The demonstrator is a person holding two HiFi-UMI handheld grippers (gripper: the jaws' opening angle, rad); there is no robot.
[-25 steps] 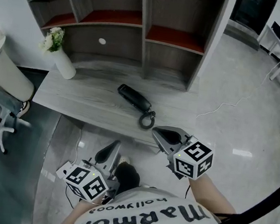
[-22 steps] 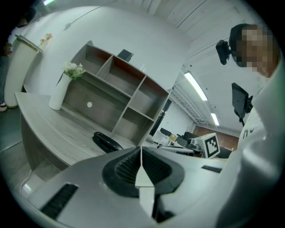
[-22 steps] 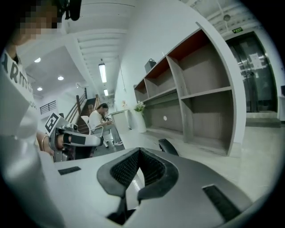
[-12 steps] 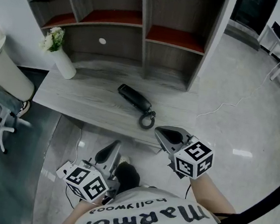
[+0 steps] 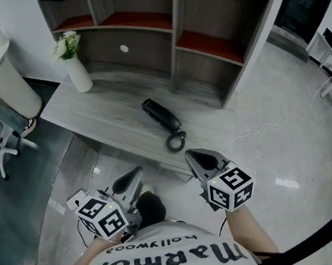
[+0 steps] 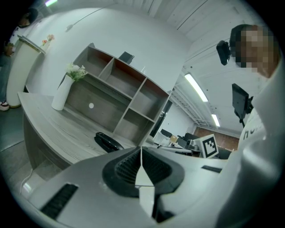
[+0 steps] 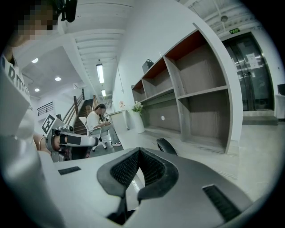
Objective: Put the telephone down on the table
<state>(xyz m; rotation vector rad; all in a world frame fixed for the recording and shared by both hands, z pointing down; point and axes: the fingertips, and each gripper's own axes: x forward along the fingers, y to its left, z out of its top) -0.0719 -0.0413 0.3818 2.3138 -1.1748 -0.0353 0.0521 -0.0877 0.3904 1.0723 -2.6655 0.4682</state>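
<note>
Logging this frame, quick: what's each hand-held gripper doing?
Left hand-held gripper: closed, empty.
Right hand-held gripper: closed, empty; telephone lies on the table.

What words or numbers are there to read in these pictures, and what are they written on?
"hollywood": small letters on the person's white shirt, upside down in the head view.
"Cha": the start of the shirt's big letters; the rest I can't read for sure.
The green sign above the door: too small to read.
The square markers: patterns, no words.
The telephone: no print shows.
</note>
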